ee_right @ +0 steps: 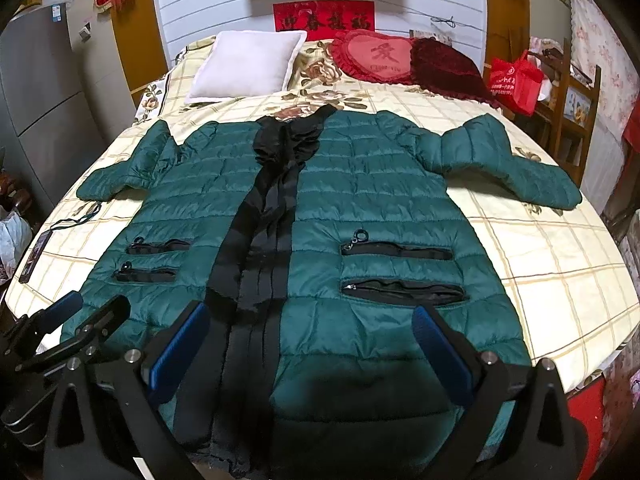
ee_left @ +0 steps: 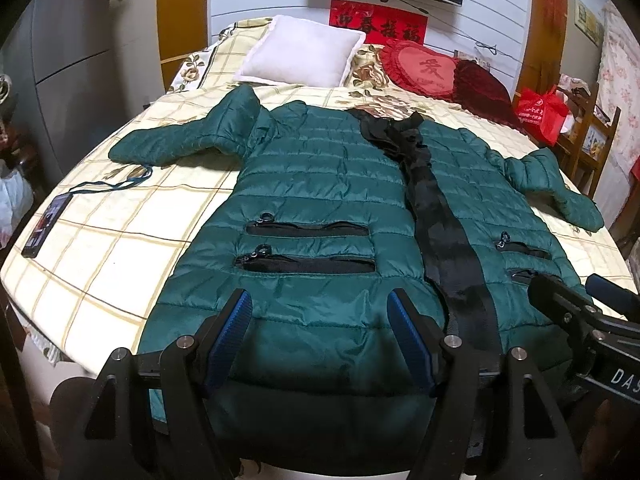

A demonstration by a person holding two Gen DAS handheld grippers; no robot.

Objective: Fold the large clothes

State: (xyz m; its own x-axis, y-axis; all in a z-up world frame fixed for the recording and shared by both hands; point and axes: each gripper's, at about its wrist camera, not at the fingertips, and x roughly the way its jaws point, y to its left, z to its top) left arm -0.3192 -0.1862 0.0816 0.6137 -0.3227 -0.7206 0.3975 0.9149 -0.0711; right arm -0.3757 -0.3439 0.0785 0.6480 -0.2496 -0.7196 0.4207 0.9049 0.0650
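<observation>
You've got the green puffer jacket [ee_left: 320, 184] laid flat, front side up, across the checked bedspread [ee_left: 120, 240], collar toward the pillows and hem at the near edge right under your grippers. Both sleeves are spread out to the sides. A black strip [ee_right: 260, 216] runs down the middle of the front, and there are two zip pockets on each half.

Your left gripper [ee_left: 320, 316] hangs over the hem on the jacket's left half, fingers spread wide with nothing between them. Your right gripper [ee_right: 310, 328] is the same deal: wide open, holding nothing, over the hem, straddling the black strip and the right half.

Off to the left on the bedspread there's a phone [ee_left: 46, 224] with a cord. A white pillow [ee_right: 248, 64] and a red heart cushion [ee_right: 376, 58] sit up by the wall.
</observation>
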